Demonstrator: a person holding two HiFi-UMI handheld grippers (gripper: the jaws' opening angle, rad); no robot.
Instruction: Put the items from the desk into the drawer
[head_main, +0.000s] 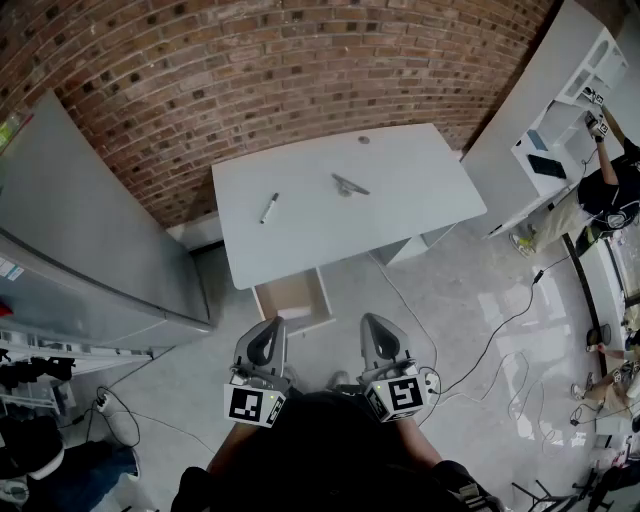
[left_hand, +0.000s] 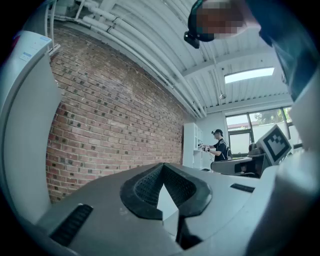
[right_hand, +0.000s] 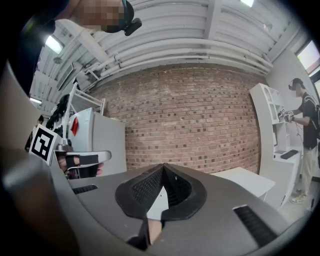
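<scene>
On the white desk (head_main: 400, 215) lie a dark-capped marker (head_main: 269, 208), a grey metal tool (head_main: 350, 186) and a small round thing (head_main: 363, 139) near the far edge. Under the desk's front left corner a drawer (head_main: 293, 300) stands pulled out, and its inside looks bare. My left gripper (head_main: 271, 324) and right gripper (head_main: 373, 320) are held side by side close to my body, short of the drawer. They point level toward the desk. The left gripper (left_hand: 162, 165) and the right gripper (right_hand: 162, 166) are both shut, with nothing between the pads.
A large grey cabinet (head_main: 80, 230) stands at the left beside the brick wall (head_main: 250, 70). Cables (head_main: 490, 340) trail over the shiny floor to the right. At the far right a person (head_main: 600, 190) works at a white shelf unit (head_main: 545, 120).
</scene>
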